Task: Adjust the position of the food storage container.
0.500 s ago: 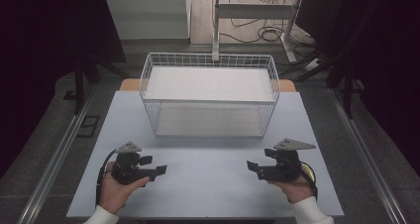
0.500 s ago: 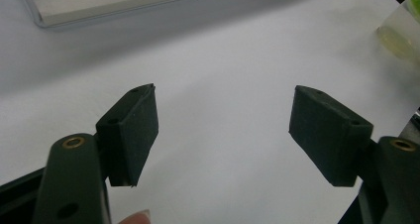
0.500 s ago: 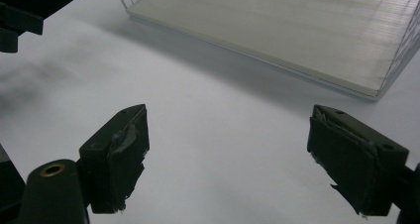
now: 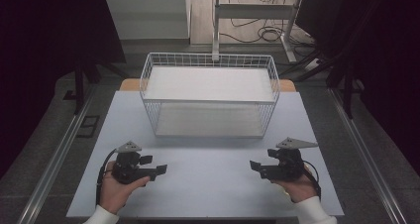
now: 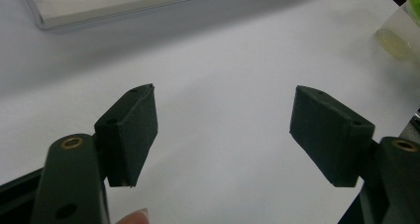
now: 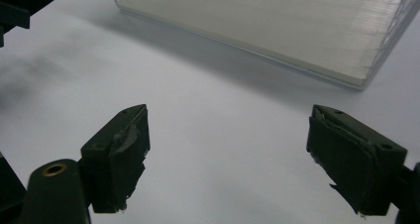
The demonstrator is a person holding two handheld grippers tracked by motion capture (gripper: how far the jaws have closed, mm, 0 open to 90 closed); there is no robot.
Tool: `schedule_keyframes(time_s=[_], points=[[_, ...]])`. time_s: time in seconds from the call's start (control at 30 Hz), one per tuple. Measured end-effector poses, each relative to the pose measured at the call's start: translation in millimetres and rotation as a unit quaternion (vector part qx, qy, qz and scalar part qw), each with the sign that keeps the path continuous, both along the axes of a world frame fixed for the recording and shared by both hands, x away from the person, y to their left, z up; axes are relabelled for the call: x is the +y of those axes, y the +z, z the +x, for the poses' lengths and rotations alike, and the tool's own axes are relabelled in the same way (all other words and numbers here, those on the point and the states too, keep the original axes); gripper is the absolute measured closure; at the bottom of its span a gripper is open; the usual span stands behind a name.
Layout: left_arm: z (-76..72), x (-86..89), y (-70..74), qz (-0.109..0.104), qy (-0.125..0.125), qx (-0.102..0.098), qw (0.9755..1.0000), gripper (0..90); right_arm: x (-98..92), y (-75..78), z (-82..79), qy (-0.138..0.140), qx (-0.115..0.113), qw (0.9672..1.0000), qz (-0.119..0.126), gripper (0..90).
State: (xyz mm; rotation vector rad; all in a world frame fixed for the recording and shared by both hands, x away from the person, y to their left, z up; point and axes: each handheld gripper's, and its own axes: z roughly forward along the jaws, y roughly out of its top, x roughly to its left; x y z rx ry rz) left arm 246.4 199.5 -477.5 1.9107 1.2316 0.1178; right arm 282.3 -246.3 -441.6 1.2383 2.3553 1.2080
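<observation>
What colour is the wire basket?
White; the wire basket shows best in the high view.

Two black hand-held tools, white cuffs

The left tool (image 4: 159, 170) and right tool (image 4: 255, 166) are matt black, each topped by a grey three-cornered plate, with a black cable looping at the hand. Their blocky pads (image 5: 130, 130) show small screw holes; brass rivets sit behind. Both sleeves (image 4: 101, 216) are white.

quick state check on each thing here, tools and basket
left tool: open, nothing between its jaws, held low over the table
right tool: open, nothing between its jaws, pads worn
wire basket: upright on the table, nothing visible inside
clear container with a green top: blurred at frame edge, state unclear
</observation>
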Motion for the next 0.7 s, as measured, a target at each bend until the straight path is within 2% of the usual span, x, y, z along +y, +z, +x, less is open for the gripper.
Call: schedule_keyframes(time_s=[0.23, 0.4, 0.5, 0.67, 0.7], points=[[-0.8, -0.4, 2.7, -0.004, -0.002, -0.005, 1.0000, 26.7, -7.7, 1.8, -0.5, -0.015, 0.007, 0.9999, -0.005, 23.2], [0.7, -2.3, 1.7, -0.007, -0.010, -0.001, 0.9999, 26.8, -11.9, 4.8, -1.1, -0.017, 0.006, 0.9998, -0.008, 27.7], [0.9, -2.6, -1.1, -0.009, -0.013, 0.004, 0.9999, 26.8, -25.4, 10.3, 0.4, -0.027, 0.010, 0.9996, 0.000, 32.9], [1.2, -3.6, -2.7, -0.005, -0.019, 0.007, 0.9998, 26.8, -38.6, 13.1, 4.4, -0.045, 0.019, 0.9988, -0.009, 35.2], [1.6, -3.0, -2.8, -0.003, -0.022, 0.007, 0.9997, 26.8, -48.9, 16.9, 4.2, -0.057, 0.018, 0.9982, -0.009, 36.7]])
